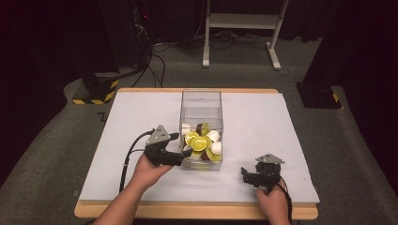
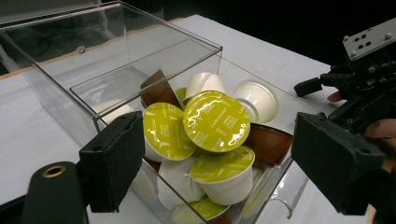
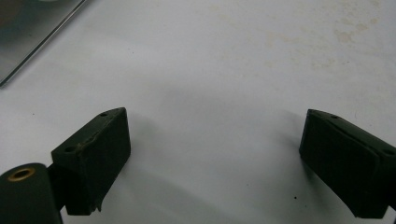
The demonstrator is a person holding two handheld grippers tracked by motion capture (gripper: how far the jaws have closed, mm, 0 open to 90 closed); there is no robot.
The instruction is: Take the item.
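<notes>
Dim room, dark walls. Grey carpet floor (image 1: 56, 154) around a white tabletop (image 1: 263, 126) with wooden edge. Far centre, white frame legs (image 1: 241, 21). Far left, black cables (image 1: 152, 65) and yellow-black striped base (image 1: 96, 91). Another dark base (image 1: 319, 96) far right.

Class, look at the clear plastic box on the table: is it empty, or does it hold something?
It holds something: the clear box contains a heap of coffee capsules, piled at its near end.

Room pretty dark around the lit white table (image 1: 263, 126), light from overhead, glare on the clear box (image 2: 140, 51) walls and shiny green capsule lids (image 2: 215, 120) ahead of the left gripper (image 2: 219, 168), soft shadows under the right gripper (image 3: 215, 163), jaws slightly blurry up close
</notes>
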